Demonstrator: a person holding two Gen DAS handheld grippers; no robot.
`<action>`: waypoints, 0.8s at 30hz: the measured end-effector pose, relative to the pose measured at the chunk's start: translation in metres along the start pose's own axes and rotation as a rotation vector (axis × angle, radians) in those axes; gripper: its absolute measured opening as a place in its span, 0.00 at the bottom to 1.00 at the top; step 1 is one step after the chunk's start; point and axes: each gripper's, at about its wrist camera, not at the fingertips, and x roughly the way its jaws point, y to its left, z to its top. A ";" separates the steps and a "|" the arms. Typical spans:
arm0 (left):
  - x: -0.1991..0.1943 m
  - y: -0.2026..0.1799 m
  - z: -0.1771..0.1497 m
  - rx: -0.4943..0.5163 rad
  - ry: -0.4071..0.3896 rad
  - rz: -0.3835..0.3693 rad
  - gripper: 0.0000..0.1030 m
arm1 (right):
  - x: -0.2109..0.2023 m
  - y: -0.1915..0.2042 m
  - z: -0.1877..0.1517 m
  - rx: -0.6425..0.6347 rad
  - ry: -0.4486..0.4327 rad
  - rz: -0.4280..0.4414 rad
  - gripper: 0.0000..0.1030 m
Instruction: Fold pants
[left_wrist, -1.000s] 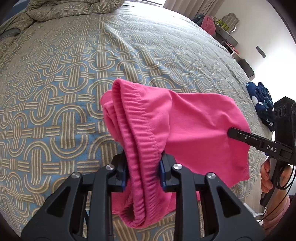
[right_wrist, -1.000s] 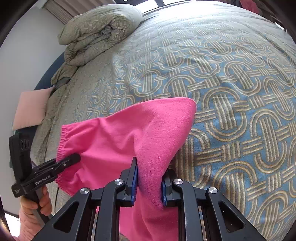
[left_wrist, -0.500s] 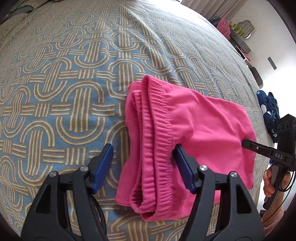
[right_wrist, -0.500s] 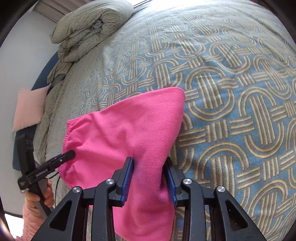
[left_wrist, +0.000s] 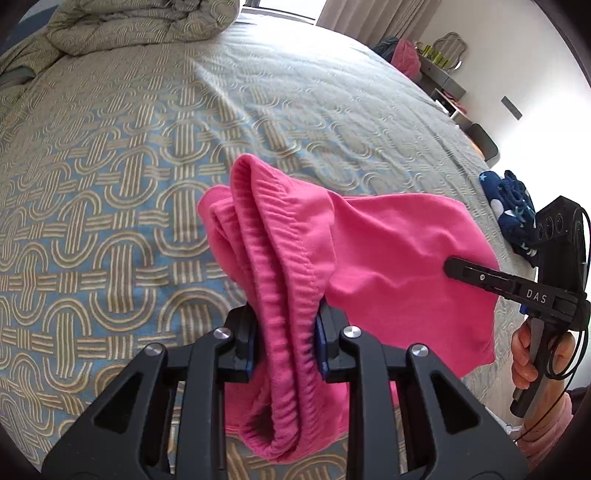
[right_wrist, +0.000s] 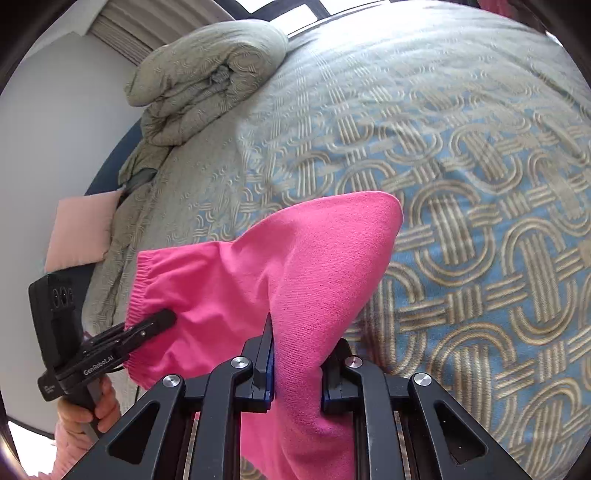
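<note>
The folded pink pants (left_wrist: 388, 240) hang a little above the bedspread, held at both ends. My left gripper (left_wrist: 284, 332) has the bunched elastic waistband (left_wrist: 284, 258) between its blue pads, and its jaws are closing on it. My right gripper (right_wrist: 297, 365) is closing its jaws on the other end of the pants (right_wrist: 295, 258), where the cloth rises to a peak. Each gripper also shows in the other's view: the right gripper (left_wrist: 448, 267) at the cloth's right side, the left gripper (right_wrist: 166, 317) at the waistband, both in a person's hands.
The bed (left_wrist: 110, 184) has a blue and tan looped-pattern cover. A rolled duvet (right_wrist: 207, 74) lies at its far end and a pink pillow (right_wrist: 81, 229) beside it. A navy star-print garment (left_wrist: 513, 214) sits at the right edge. Shelves (left_wrist: 439, 62) stand beyond.
Half a second ago both jaws stood wider and the pants lay lower on the bed. Both have since closed on the cloth again and lifted it.
</note>
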 end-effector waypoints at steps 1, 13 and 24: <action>-0.006 -0.007 0.006 0.012 -0.014 -0.013 0.25 | -0.014 0.002 0.003 -0.014 -0.029 -0.015 0.16; 0.015 -0.168 0.063 0.298 0.005 -0.168 0.26 | -0.161 -0.080 0.011 0.099 -0.194 -0.192 0.17; 0.130 -0.313 0.064 0.471 0.181 -0.263 0.33 | -0.230 -0.237 -0.007 0.376 -0.203 -0.346 0.18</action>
